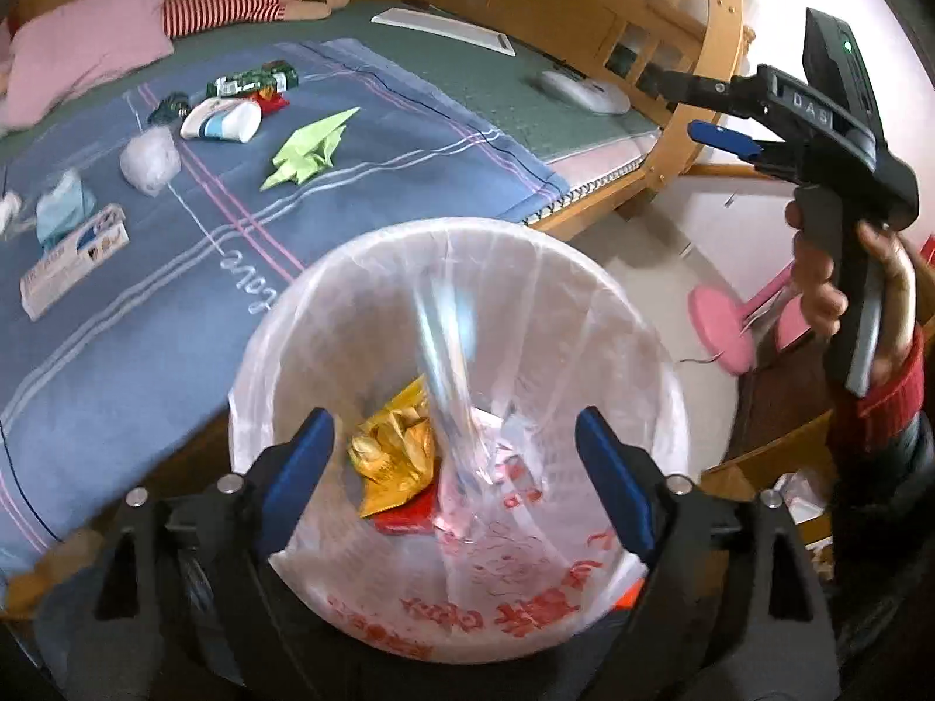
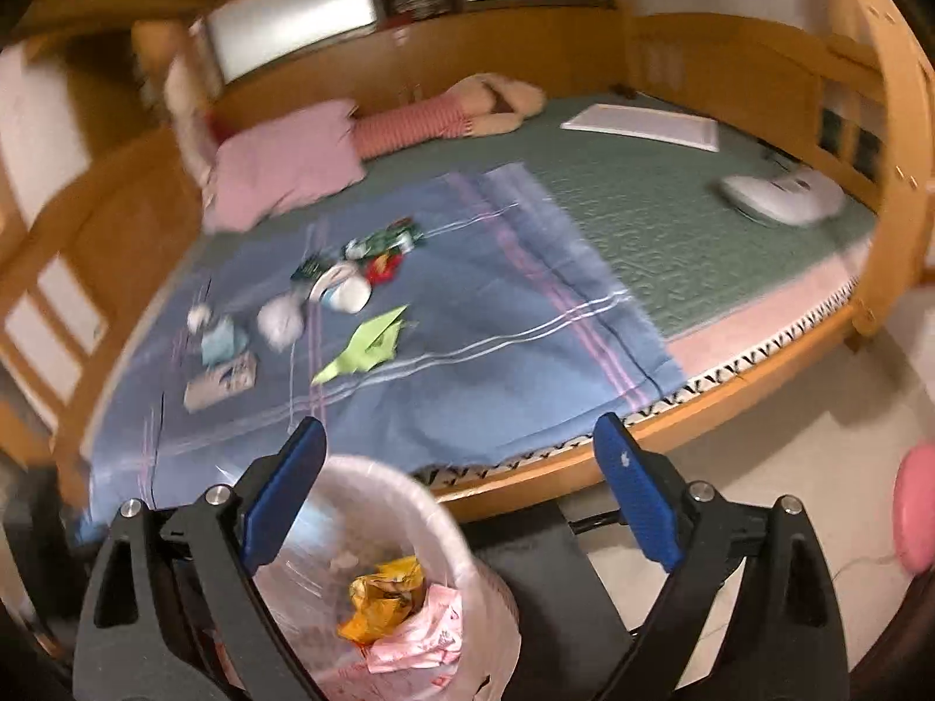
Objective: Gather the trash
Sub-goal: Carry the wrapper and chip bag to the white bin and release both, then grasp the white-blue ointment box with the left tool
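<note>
Both grippers, left gripper point(image 1: 450, 479) and right gripper point(image 2: 461, 502), hang with jaws spread and empty over the lined trash bin point(image 1: 584, 269), a drop apparently done; next calls for reaching to the bed point(image 1: 409, 134) for the green folded paper point(image 1: 307, 149)

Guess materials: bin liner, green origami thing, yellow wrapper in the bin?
Bin liner: thin translucent plastic film, glossy, with creases and red print. Green origami: likely matte paper, given its sharp flat folds. Yellow wrapper: probably shiny plastic or foil film, crumpled with bright glints.
</note>
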Available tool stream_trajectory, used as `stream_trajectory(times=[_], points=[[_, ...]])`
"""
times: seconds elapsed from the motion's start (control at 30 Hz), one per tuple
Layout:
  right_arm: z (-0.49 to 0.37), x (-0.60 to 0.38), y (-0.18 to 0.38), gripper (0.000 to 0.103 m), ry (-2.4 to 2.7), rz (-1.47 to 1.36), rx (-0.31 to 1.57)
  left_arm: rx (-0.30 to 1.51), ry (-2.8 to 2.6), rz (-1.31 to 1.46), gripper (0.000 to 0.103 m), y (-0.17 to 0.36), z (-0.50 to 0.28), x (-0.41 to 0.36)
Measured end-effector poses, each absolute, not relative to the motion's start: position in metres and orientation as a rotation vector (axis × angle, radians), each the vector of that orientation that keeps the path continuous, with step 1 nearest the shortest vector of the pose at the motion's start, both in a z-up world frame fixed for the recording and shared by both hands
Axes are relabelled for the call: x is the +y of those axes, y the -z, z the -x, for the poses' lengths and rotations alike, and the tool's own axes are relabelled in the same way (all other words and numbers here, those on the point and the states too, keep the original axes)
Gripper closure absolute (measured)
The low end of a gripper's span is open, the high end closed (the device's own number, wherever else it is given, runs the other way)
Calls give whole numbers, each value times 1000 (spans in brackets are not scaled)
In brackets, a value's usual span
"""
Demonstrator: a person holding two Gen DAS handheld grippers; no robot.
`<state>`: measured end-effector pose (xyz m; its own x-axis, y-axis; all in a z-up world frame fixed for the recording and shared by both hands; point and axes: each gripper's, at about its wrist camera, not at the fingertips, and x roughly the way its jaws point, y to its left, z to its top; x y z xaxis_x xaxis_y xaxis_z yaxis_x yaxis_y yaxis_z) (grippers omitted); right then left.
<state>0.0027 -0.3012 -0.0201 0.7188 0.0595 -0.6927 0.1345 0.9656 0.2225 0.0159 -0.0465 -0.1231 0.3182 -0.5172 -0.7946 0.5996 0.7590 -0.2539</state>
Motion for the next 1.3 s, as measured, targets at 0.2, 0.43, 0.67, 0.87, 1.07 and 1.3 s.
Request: stream_trajectory(times=[0.2,0.43,0.67,0.87,1.07,1.3], points=[[-10,-308,45,12,45,-303,845,896,453,-117,4,103,-81,13],[-38,-279,82,12,3,-276,979,972,78,105,4,141,-219,125],[-86,-238,106,12,-11,-236,1072,1009,148,-13,4,177,-285,128],[-112,-202,104,12,-77,-252,1066,1071,339,-275,4,208,-286,79],[-107,-185,103,12,-76,-177,1069,1059,293,-448,4,219,-275,66],[-94,-203,100,12,-31,-210,1067,1067,221,-283,27,217,-283,84]])
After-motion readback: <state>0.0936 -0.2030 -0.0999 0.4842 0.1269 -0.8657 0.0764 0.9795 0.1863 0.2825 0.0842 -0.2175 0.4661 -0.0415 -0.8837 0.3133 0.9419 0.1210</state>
